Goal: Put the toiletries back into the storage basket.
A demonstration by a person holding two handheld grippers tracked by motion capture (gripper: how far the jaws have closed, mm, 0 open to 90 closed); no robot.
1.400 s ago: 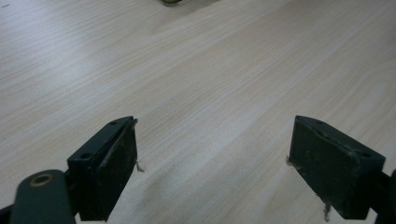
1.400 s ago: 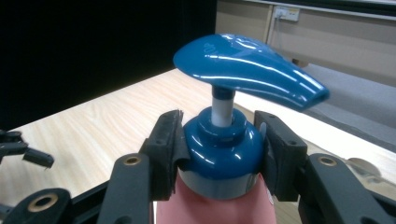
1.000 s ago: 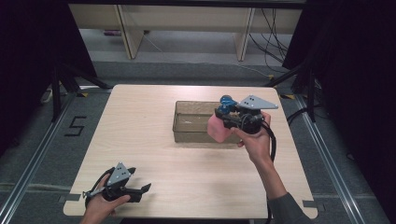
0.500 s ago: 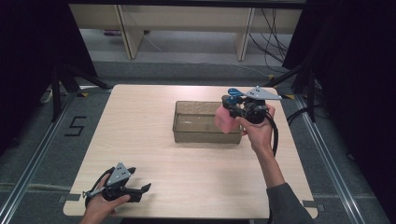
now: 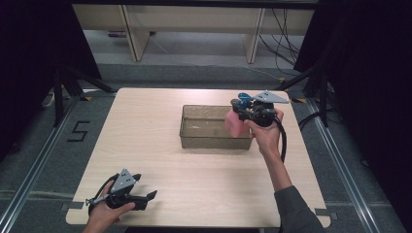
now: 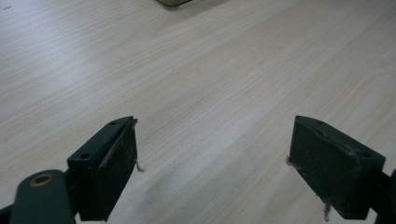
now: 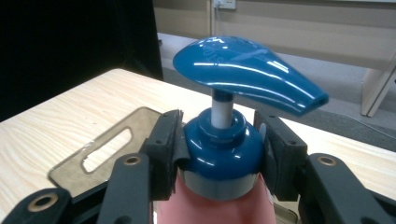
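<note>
A pink pump bottle (image 5: 235, 124) with a blue pump head (image 7: 247, 77) hangs upright over the right end of the clear plastic bin (image 5: 201, 141). My right gripper (image 5: 244, 111) is shut on the bottle's blue collar (image 7: 219, 147), one pad on each side. The bin stands in the middle of the wooden table (image 5: 145, 126), slightly to the right. My left gripper (image 5: 148, 196) rests near the table's front left corner, held by a hand. Its jaws stand wide open over bare wood, with nothing between its pads (image 6: 119, 163).
The bin's handle cutout (image 7: 105, 149) lies just below and left of the held bottle. Wooden shelving legs (image 5: 252, 34) and cables stand on the floor behind the table. A dark stand (image 5: 63, 82) is at the far left.
My right gripper has carried the pink bottle a little toward the far right and lower, over the bin's right end. The left gripper has stayed still.
</note>
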